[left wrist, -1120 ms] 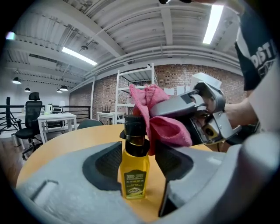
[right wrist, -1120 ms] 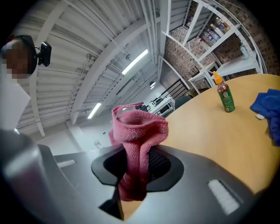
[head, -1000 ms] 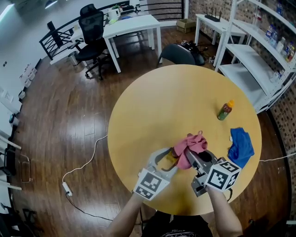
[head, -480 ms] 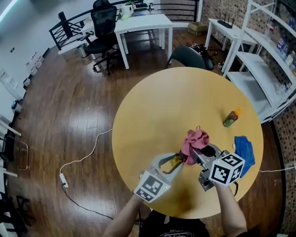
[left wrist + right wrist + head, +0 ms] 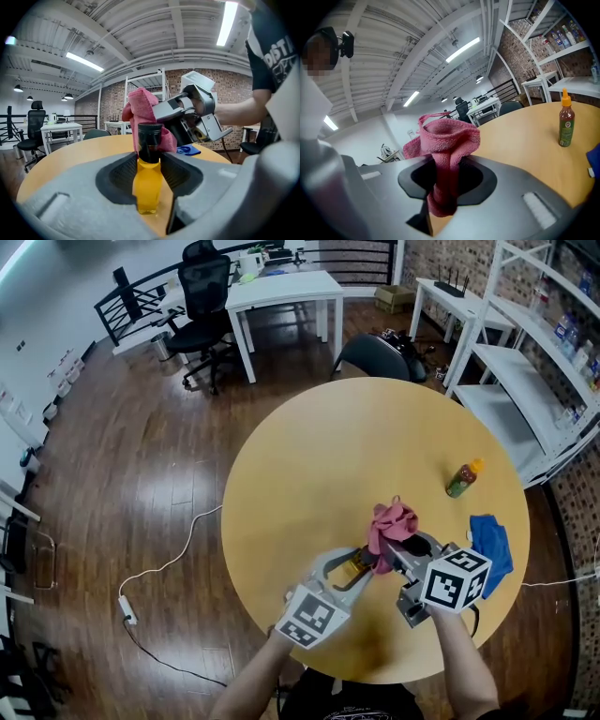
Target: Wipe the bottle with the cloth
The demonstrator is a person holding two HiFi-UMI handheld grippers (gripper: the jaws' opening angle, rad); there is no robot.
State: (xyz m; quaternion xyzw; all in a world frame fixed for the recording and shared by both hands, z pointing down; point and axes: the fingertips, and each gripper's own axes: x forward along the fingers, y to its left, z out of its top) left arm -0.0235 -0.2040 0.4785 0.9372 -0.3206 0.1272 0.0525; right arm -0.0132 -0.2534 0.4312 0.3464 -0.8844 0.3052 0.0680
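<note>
Left claw (image 5: 149, 161), just widening, grips bottle (image 5: 148, 190); right claw (image 5: 445, 183) clamps cloth (image 5: 449, 136); cap (image 5: 150, 131) hidden overhead.

We are looking at a cloth (image 5: 450, 136) of rough, looped pink terry, matt all over; a bottle (image 5: 149, 187) with a clear, glossy wall (plastic or glass, we cannot tell) and a smooth black cap (image 5: 150, 138); a table (image 5: 319, 465) of smooth, satin wood.

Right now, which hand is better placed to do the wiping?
Right: the right gripper is shut on the pink cloth, beside the bottle. The left gripper, jaws just opening slightly, has that bottle between them.
</note>
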